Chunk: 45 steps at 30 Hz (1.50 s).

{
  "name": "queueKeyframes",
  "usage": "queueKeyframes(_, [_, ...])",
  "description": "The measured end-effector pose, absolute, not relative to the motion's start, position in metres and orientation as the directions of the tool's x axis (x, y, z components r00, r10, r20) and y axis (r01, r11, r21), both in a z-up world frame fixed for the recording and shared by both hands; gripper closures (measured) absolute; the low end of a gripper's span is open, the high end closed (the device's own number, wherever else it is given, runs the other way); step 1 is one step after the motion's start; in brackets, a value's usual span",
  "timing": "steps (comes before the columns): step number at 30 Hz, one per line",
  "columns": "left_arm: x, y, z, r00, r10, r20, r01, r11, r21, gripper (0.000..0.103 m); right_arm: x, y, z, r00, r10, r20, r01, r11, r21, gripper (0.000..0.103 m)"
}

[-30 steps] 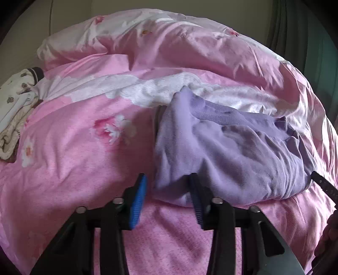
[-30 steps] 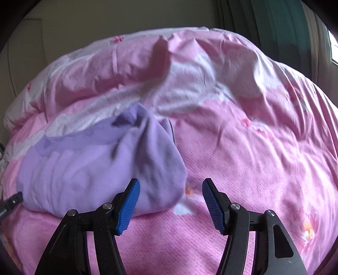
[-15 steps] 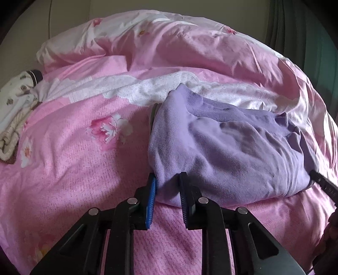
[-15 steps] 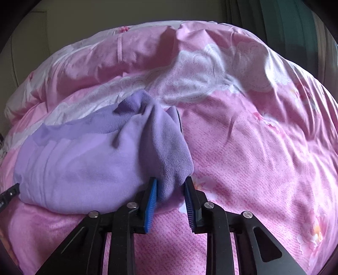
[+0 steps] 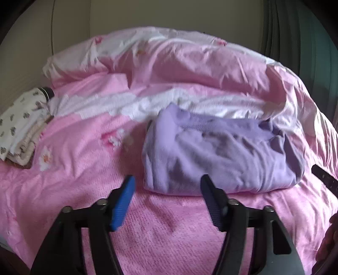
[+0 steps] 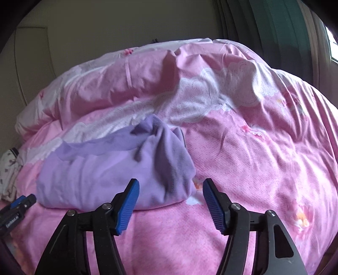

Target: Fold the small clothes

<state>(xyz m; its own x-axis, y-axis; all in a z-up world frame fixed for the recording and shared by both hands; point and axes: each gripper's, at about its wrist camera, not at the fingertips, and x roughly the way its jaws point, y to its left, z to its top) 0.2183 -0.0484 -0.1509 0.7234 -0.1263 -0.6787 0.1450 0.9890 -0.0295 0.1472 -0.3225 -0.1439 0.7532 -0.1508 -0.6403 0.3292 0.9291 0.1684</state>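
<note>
Bedroom, plain beige wall (image 5: 169, 17) behind, dark green curtain (image 6: 274, 31) at the right edge.

Bed, covered edge to edge by pink flowered quilt (image 5: 84, 169); bunched into a rumpled ridge along the far side, white lace-print band (image 6: 211, 93) across the middle, flat and lightly creased in the near half.

Purple top (image 5: 221, 156), folded into a thick, roughly rectangular bundle; lying on the flat part of the quilt just short of the white band, ribbed neckline toward the far side, folded edge toward the grippers. Same item in the right wrist view (image 6: 109, 173), left of centre, one corner peaked upward at the back.

Stack of folded small clothes (image 5: 19, 135), white with a dark scattered print, one beige piece beneath; resting at the far left of the bed, well apart from the purple top.

Left gripper (image 5: 166, 190), jaws just been opening, now spread wide; nothing between them, blue pads (image 5: 122, 203) short of the top's near edge and not touching it.

Right gripper (image 6: 171, 192), jaws likewise just been opening, now released and wide; nothing clamped, near right corner of the top seen through the gap, clear of both pads.
</note>
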Motion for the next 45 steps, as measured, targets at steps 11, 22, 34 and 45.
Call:
queueKeyframes(11, [0.205,-0.078,-0.123,0.757,-0.155,-0.635,0.190,0.982,-0.014,0.036,0.129,-0.330,-0.154,0.786,-0.043,-0.616,0.357,0.846,0.397,0.032])
queueKeyframes(22, [0.214,-0.096,-0.120,0.750,-0.183,-0.635,0.223,0.975,-0.017,0.035,0.134,-0.338,-0.189,0.775,0.050,-0.630,0.421,0.702,0.575,0.032])
queueKeyframes(34, [0.245,-0.100,-0.125,0.740,-0.203,-0.641,0.223,0.973,-0.050,0.035,0.171,-0.353,-0.215,0.764,0.074,-0.641,0.471,0.616,0.631,0.032])
queueKeyframes(45, [0.269,-0.102,-0.130,0.736,-0.216,-0.641,0.226,0.972,-0.068,0.035,0.196,-0.362,-0.234,0.765,0.074,-0.640,0.495,0.568,0.657,0.031])
